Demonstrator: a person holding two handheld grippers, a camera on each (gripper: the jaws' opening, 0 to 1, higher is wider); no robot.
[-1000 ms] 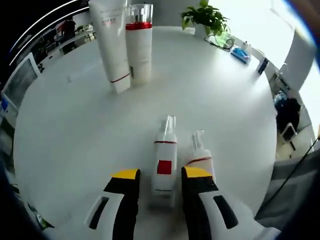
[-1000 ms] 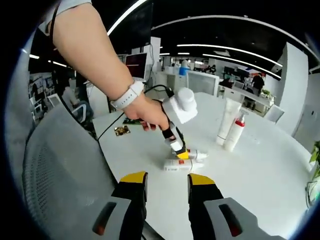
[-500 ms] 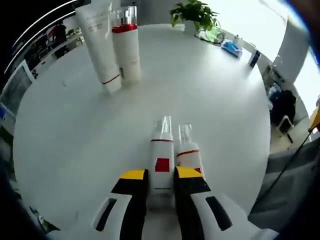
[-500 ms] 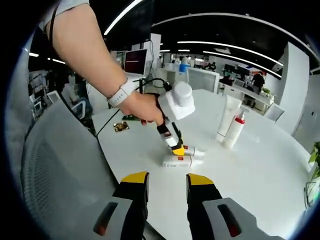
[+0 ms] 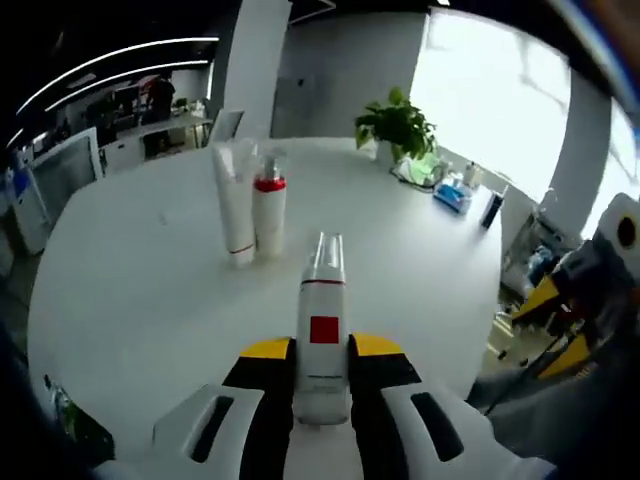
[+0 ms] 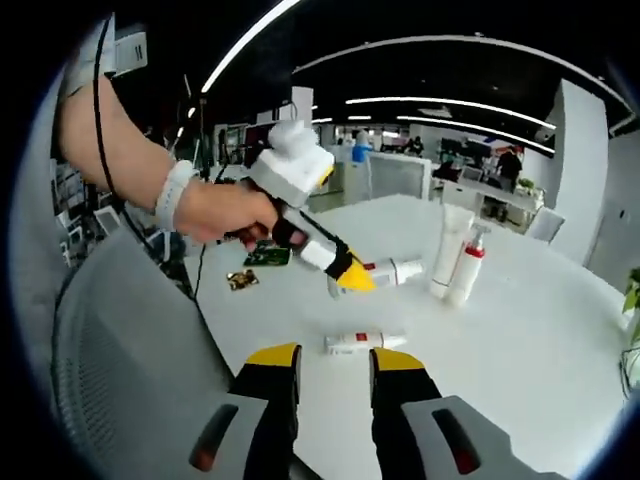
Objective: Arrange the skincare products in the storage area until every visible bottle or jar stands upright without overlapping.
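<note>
My left gripper [image 5: 320, 348] is shut on a white bottle [image 5: 322, 300] with a red square label and a clear cap, held above the round white table [image 5: 130, 300]. The right gripper view has the left gripper [image 6: 350, 277] carrying that bottle [image 6: 385, 270] level in the air. A second small white bottle [image 6: 362, 342] lies on its side on the table below. A white tube [image 5: 237, 210] and a red-collared pump bottle [image 5: 268, 215] stand upright side by side, the tube [image 6: 450, 250] to the left of the pump bottle [image 6: 466, 265]. My right gripper [image 6: 334, 363] is open with nothing between its fingers.
A potted plant [image 5: 398, 125] and several small blue items [image 5: 455, 193] sit at the table's far edge. A grey chair back [image 6: 120, 340] rises at the near left. A small circuit board [image 6: 240, 281] and a cable lie by the person's hand [image 6: 215, 210].
My left gripper closed on the red-label bottle and lifted it off the table, leaving the other small bottle lying there. The right gripper stayed low and open.
</note>
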